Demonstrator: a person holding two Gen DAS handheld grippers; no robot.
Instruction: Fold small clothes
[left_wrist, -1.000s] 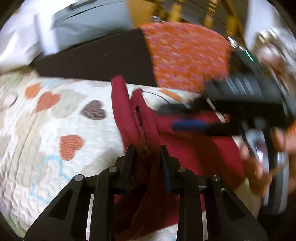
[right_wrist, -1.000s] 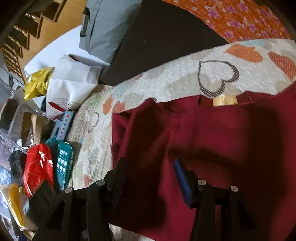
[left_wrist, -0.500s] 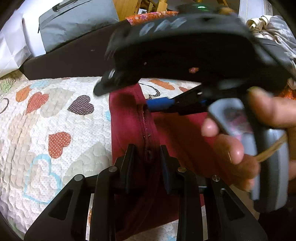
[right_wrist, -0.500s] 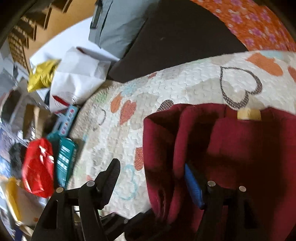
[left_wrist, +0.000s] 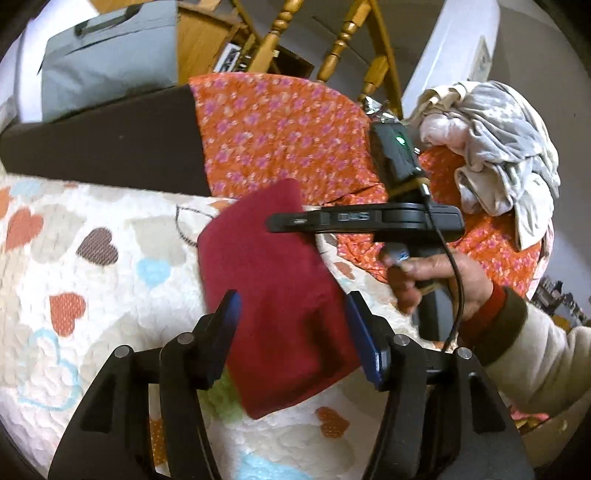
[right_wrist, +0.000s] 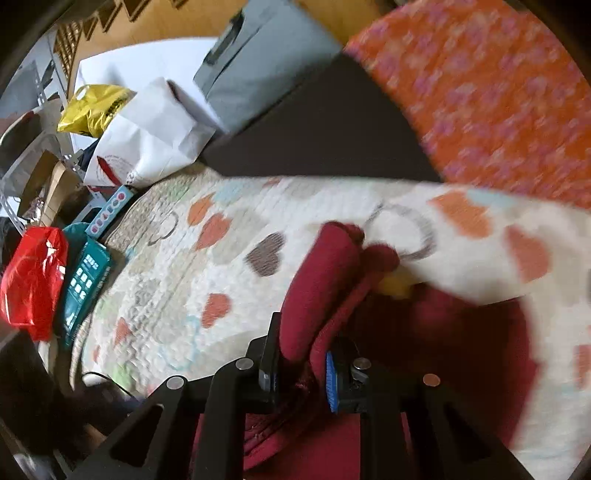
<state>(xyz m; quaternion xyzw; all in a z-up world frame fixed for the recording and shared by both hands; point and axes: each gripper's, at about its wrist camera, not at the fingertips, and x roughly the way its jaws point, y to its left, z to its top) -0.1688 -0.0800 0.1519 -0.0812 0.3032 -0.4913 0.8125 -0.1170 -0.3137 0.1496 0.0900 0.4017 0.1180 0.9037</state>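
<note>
Maroon knit garment (left_wrist: 269, 295) runs lower-centre to upper-centre between the spread left gripper (left_wrist: 291, 332); right gripper (right_wrist: 301, 365) pinches its edge (nearer).

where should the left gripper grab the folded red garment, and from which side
Probably the near edge of the red garment, coming in low from the camera side. It lies flat, folded thick, on the heart quilt, with its near end between the open left gripper's fingers. The right gripper pinches another fold.
</note>
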